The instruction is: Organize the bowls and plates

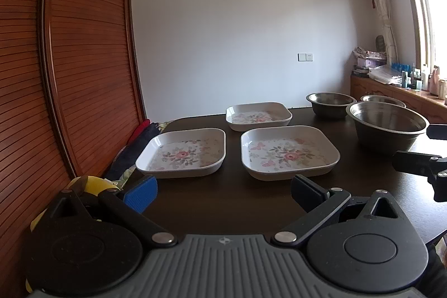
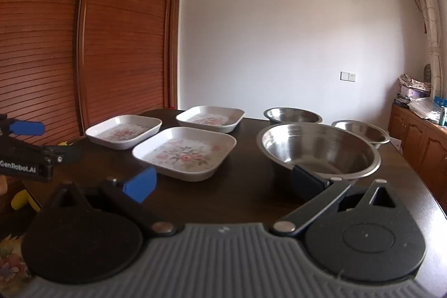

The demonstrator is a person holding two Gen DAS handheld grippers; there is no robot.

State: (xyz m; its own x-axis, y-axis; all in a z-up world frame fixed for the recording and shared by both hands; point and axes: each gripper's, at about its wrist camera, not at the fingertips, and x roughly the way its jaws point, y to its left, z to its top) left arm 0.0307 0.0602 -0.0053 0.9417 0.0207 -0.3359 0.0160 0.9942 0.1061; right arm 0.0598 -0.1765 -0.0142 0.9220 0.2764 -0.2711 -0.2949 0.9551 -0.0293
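Observation:
Three square white plates with a floral print lie on the dark table [image 1: 223, 203]: a near-left plate [image 1: 183, 152], a near-right plate [image 1: 289, 152] and a far plate [image 1: 258, 116]. Three steel bowls stand to the right: a large near bowl [image 2: 318, 150], a far-left bowl [image 2: 292, 116] and a far-right bowl [image 2: 361, 131]. My left gripper [image 1: 225, 190] is open, hovering just short of the two near plates. My right gripper [image 2: 223, 183] is open too, its right finger close to the large bowl's near rim. Nothing sits between either pair of fingers.
A slatted wooden wardrobe [image 1: 69, 60] stands along the left. Dark and red cloth [image 1: 137, 141] lies by the table's left edge. A low wooden cabinet [image 1: 396, 94] with bottles and clutter runs under the window on the right. A yellow object [image 1: 92, 183] lies near the left gripper.

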